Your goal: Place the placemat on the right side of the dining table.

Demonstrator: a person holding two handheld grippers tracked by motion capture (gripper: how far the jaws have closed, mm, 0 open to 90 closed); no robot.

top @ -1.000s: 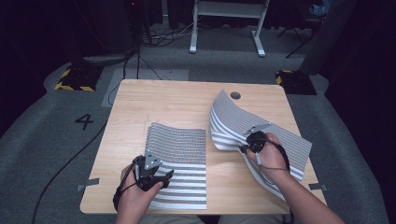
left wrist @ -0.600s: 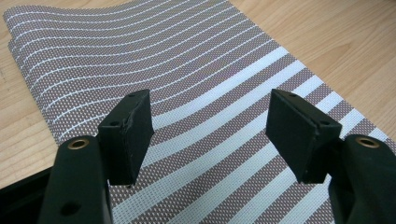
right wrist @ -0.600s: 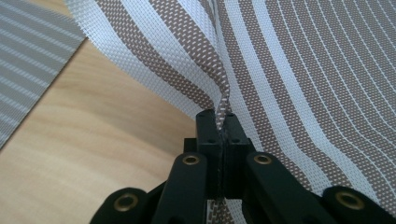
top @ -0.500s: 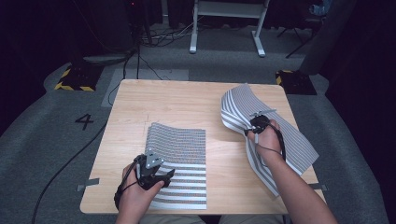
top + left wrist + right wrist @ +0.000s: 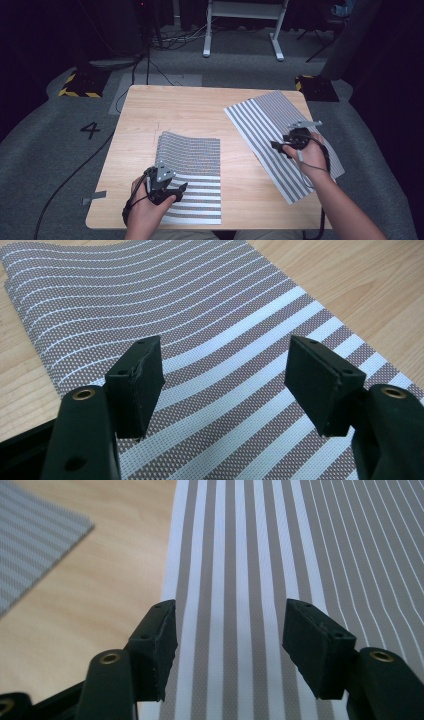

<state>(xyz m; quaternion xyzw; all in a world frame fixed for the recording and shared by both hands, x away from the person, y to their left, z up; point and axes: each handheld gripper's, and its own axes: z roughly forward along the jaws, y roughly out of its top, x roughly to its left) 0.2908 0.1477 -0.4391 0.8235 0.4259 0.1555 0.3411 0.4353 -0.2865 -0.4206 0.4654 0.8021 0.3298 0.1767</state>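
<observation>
Two grey-and-white striped placemats lie on the wooden table [image 5: 200,107]. The left placemat [image 5: 192,160] sits near the front edge, its far end slightly lifted. My left gripper [image 5: 172,192] hovers over its near left part, open, with nothing between the jaws; in the left gripper view [image 5: 225,385] the striped weave [image 5: 210,320] fills the gap. The right placemat [image 5: 267,127] lies flat and slanted at the right side. My right gripper [image 5: 280,146] rests over its middle, open and empty, and the right gripper view [image 5: 230,645] shows the wide stripes [image 5: 250,555] beneath the jaws.
Bare wood runs between the two mats [image 5: 75,595] and across the table's far half. The right placemat overhangs the table's right edge. A cable [image 5: 65,180] trails over the grey carpet at left, and a white frame stand [image 5: 242,25] sits beyond the table.
The right placemat, curled up in the right gripper a second ago, has been spread flat and let go. The right gripper moved rightward. The left hand stayed put.
</observation>
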